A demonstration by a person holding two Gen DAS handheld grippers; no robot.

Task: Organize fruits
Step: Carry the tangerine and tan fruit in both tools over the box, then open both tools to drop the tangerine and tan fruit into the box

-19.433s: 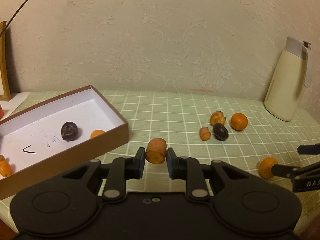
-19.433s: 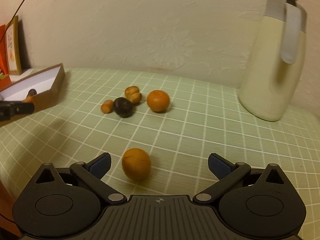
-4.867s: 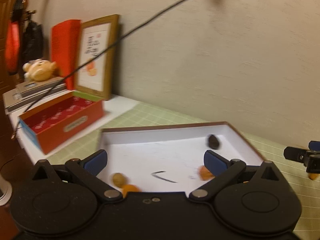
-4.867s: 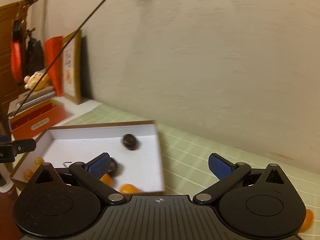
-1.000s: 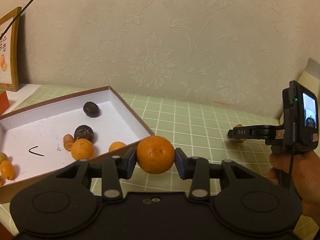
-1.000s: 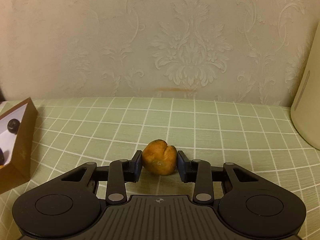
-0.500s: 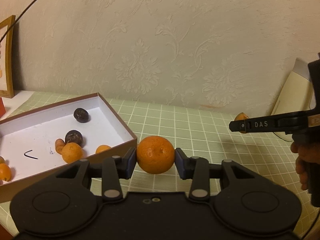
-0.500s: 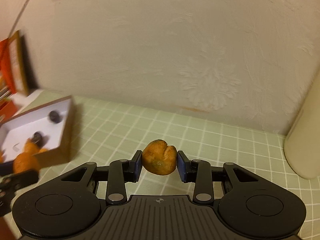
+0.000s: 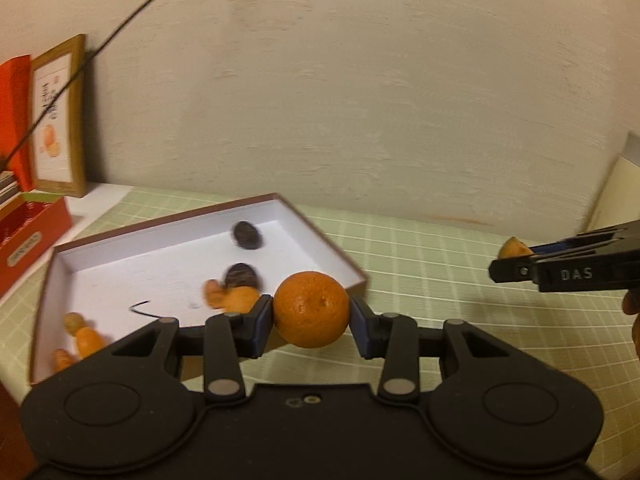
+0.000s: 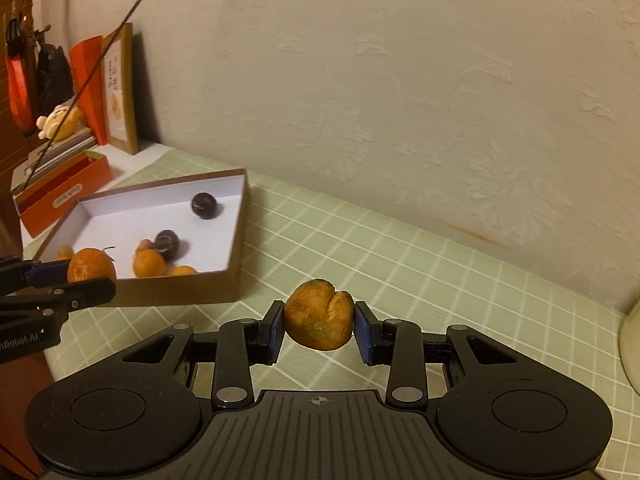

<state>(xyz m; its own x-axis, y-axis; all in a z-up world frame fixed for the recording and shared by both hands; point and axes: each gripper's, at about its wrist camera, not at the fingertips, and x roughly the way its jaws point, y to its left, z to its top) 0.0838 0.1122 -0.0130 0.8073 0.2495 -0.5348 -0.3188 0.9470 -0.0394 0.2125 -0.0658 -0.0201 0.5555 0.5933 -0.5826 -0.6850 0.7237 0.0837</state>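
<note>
My left gripper [image 9: 312,326] is shut on a round orange mandarin [image 9: 311,309] and holds it above the near right corner of the brown box [image 9: 340,258]. The white-lined box holds two dark fruits [image 9: 247,235] and several small orange fruits [image 9: 236,298]. My right gripper [image 10: 319,330] is shut on a brownish, creased mandarin [image 10: 319,314] above the green checked tablecloth, right of the box [image 10: 236,240]. The left gripper with its mandarin [image 10: 91,266] also shows at the left edge of the right wrist view.
A red box [image 9: 28,240], a framed picture [image 9: 60,120] and a red folder stand left of the brown box by the wall. A cream jug [image 9: 616,184] stands at the far right. A dark cable [image 9: 100,44] hangs across the upper left.
Both grippers have swung left toward the box, each still holding its fruit. The box now sits closer and more central in both views.
</note>
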